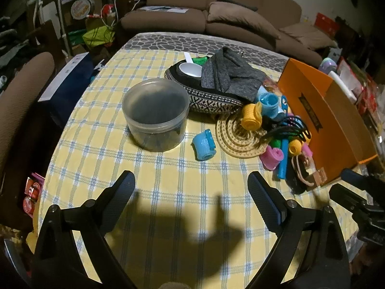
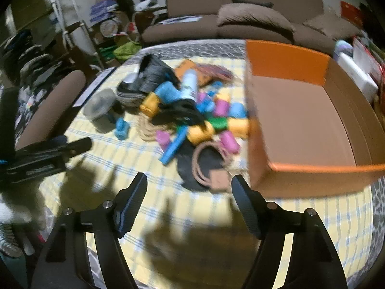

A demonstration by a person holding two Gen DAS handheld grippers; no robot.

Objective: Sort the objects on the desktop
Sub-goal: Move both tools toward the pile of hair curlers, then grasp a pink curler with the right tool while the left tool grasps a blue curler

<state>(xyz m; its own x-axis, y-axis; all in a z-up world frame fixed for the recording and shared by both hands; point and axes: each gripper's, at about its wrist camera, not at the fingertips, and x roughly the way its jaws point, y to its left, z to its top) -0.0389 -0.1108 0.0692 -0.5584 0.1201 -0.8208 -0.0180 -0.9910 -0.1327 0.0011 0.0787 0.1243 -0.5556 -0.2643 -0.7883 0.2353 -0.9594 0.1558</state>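
Note:
A heap of small coloured rollers [image 1: 279, 130] in blue, yellow, pink and green lies on the yellow checked tablecloth [image 1: 168, 192], beside an open orange box [image 1: 320, 120]. One blue roller [image 1: 203, 144] lies apart, near a clear round tub [image 1: 155, 113]. My left gripper [image 1: 191, 187] is open and empty above the cloth, short of that roller. My right gripper [image 2: 189, 187] is open and empty, just in front of a dark pad with a tan cord [image 2: 207, 168]. The heap [image 2: 204, 118] and the empty box [image 2: 300, 120] show blurred in the right wrist view.
A patterned pouch [image 1: 207, 94] carries a grey cloth [image 1: 228, 74] and a white scoop [image 1: 190, 68]. A woven coaster [image 1: 238, 137] lies under the heap. A brown chair back [image 1: 21, 101] stands at the left, a sofa [image 1: 228, 12] behind the table.

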